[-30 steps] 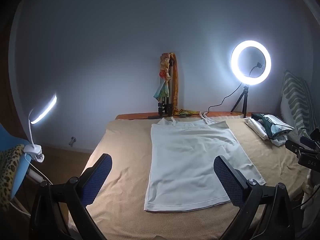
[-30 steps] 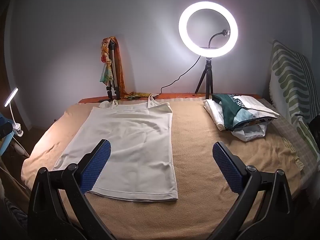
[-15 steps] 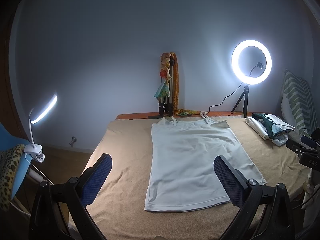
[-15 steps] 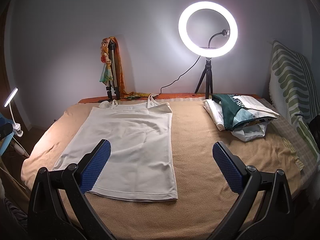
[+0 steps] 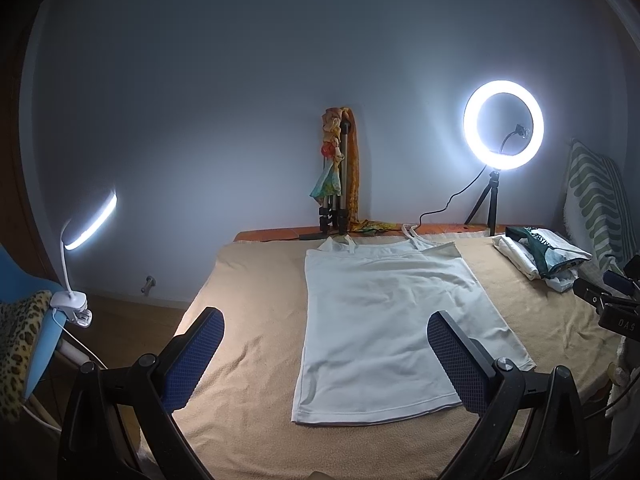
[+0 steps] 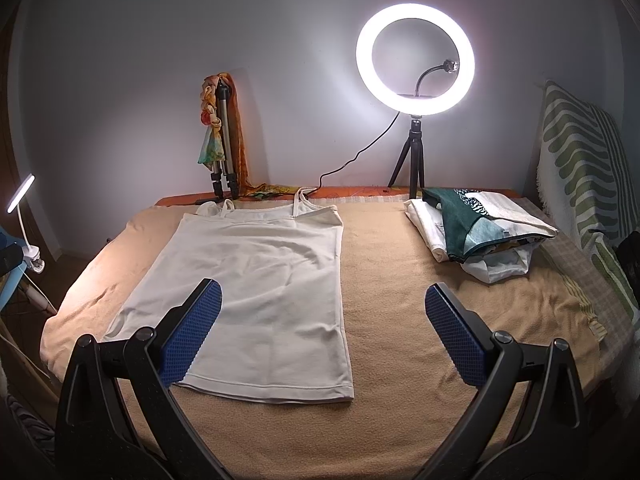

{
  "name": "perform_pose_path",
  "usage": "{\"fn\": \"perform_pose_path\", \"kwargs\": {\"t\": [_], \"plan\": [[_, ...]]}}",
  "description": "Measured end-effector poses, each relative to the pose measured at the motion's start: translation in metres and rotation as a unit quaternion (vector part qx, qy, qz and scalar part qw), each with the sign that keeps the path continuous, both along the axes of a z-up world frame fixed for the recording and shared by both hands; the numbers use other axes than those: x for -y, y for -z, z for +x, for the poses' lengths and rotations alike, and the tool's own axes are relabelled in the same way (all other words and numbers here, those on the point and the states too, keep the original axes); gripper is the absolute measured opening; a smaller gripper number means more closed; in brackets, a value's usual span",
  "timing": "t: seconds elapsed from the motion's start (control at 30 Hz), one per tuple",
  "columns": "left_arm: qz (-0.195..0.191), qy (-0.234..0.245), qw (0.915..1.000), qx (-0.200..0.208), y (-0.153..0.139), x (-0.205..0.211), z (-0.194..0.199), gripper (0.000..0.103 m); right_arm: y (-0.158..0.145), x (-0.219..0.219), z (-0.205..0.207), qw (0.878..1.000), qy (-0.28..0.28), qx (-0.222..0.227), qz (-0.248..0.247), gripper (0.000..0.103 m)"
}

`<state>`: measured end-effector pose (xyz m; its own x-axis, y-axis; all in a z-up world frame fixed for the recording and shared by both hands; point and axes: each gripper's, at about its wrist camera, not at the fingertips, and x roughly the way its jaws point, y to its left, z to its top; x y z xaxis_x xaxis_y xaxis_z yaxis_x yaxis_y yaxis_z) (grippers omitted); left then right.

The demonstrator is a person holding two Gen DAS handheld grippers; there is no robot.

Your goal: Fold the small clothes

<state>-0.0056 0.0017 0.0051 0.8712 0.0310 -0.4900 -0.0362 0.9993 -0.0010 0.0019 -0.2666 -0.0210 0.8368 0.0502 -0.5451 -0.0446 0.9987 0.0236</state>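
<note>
White camisole top (image 5: 394,322), thin shoulder straps, laid flat and unfolded on the tan blanket (image 5: 248,308) that covers the bed; straps point toward the far wall, hem lies nearest my cameras. Fabric plain and pale, with faint soft wrinkles across the chest and a stitched seam running along the hem. From my right wrist view the same top (image 6: 256,280) sits on the left half of the blanket, its right edge running nearly straight from the strap end to the hem corner.

Left hand-held gripper (image 5: 326,356): blue textured pads spread wide, nothing between them, held above the near part of the bed with the hem showing between the fingers. Right hand-held gripper (image 6: 322,332): likewise spread wide and carrying nothing, raised over the near edge of the blanket, its left pad overlapping the garment's lower corner in my view; I cannot tell whether it touches the cloth, though it looks clear of it.

Pile of folded clothes (image 6: 480,232), white and dark green, at the far right of the bed, well apart from the top. Lit ring light (image 6: 415,60) on a small tripod behind the pile. Folded tripod draped with a coloured scarf (image 5: 340,172) against the wall. Clip-on desk lamp (image 5: 90,220), lit, at far left.
</note>
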Motion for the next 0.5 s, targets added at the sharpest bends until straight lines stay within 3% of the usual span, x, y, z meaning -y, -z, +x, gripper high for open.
{"fn": "perform_pose_path", "kwargs": {"t": [0.5], "plan": [[0.001,0.002,1.0000,-0.003,0.0013,0.0001,0.0016,0.103,0.0007,-0.0004,-0.0001,1.000,0.000,0.000,-0.001,0.103]]}}
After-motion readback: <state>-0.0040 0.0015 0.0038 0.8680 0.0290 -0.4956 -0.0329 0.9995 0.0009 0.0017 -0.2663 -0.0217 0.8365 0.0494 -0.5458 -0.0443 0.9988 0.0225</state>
